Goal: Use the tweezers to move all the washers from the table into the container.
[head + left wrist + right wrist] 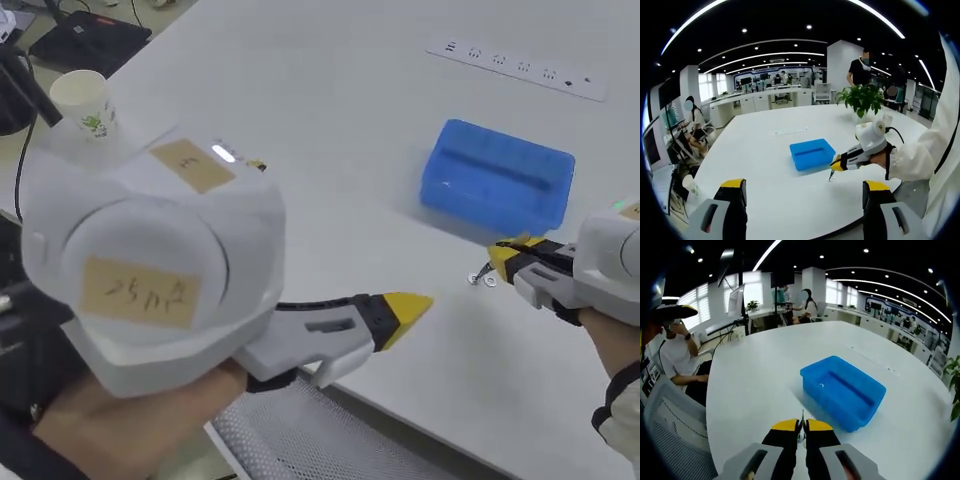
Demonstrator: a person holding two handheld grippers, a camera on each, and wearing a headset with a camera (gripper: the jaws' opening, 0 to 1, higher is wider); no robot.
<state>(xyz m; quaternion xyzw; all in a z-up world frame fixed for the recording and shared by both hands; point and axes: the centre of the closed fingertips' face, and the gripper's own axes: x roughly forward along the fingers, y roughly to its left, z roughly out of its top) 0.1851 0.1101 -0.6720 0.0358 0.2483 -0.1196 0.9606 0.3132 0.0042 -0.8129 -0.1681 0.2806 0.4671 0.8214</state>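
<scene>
we judge this to be the pick-up step. the right claw [802,426] is pinched tight on the tweezers [802,415]. their tips sit right at the washers [481,280], which lie on the worktop [330,150] just in front of the blue container [480,210]. the left claw [804,186] stands wide, holding nothing. next we need to nip one washer cleanly and lift it over the rim.

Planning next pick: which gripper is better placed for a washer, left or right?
Right. The right gripper is shut on the tweezers, tips by the washers beside the blue container; left gripper is open and empty.
</scene>
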